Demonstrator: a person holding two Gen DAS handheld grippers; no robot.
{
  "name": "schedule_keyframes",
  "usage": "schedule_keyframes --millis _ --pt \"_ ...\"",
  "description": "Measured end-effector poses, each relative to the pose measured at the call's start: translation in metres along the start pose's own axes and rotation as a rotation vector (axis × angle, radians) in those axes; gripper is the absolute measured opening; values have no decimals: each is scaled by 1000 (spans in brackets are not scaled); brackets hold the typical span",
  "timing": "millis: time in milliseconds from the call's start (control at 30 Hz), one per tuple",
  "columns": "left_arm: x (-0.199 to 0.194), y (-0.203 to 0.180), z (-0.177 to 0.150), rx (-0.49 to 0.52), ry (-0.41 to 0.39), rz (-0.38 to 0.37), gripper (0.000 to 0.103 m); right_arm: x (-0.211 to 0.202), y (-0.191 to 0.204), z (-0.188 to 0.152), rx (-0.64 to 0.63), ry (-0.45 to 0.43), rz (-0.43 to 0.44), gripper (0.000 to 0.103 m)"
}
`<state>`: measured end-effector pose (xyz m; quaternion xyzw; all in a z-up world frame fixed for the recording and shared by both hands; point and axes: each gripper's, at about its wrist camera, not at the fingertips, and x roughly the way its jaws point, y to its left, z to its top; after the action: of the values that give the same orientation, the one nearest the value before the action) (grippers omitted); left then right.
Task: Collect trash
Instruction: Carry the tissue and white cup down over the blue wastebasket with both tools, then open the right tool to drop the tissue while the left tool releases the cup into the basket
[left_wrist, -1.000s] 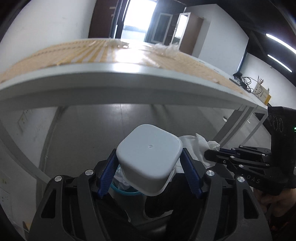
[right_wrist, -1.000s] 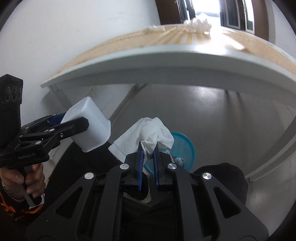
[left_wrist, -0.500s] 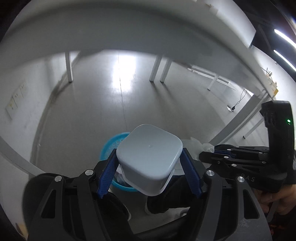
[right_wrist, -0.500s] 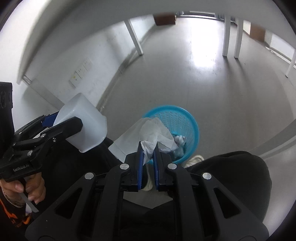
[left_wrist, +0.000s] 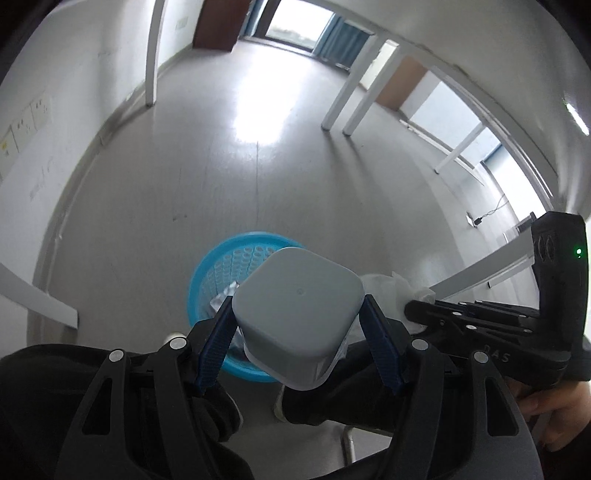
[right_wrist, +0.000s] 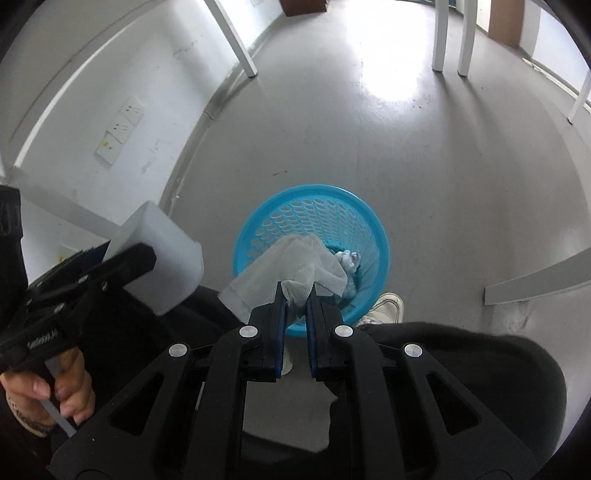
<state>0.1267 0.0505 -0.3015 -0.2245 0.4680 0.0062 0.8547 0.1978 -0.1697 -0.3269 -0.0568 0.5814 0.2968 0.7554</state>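
Two grippers hang above a blue perforated wastebasket that stands on the grey floor. The left gripper clamps a white square plastic container between its blue pads, its flat bottom facing the camera; in the left wrist view the container covers the basket's near right rim. In the right wrist view the same container sits to the left of the basket, clear of its edge. The right gripper pinches a crumpled white paper towel between nearly closed fingers, and the towel drapes over the basket's near rim. Some crumpled trash already lies inside the basket. A white shoe touches the basket's near right side, with dark trousers just behind it. White table legs stand well apart from the basket, leaving open floor beyond its far rim; a white wall runs along the left.
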Motion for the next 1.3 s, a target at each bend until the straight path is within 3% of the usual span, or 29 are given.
schedule_keyframes --millis 167,567,1033,1067,1167,1200,1300 --pt "20 16 14 -74 19 -9 67 24 -9 9 32 37 11 9" --pt "67 23 34 -107 88 30 67 74 -17 27 48 112 -8 9" --pt "109 35 45 -159 176 43 67 139 -50 46 209 226 -2 12" --pt "110 40 48 -178 176 35 67 142 -52 46 217 230 4 14" --pt "109 57 54 -260 170 -41 75 146 -58 45 246 241 27 40" --pt "109 60 54 -276 168 -59 84 146 -59 45 249 241 30 41" --pt "105 60 53 -266 146 -23 84 147 -61 45 259 242 25 44"
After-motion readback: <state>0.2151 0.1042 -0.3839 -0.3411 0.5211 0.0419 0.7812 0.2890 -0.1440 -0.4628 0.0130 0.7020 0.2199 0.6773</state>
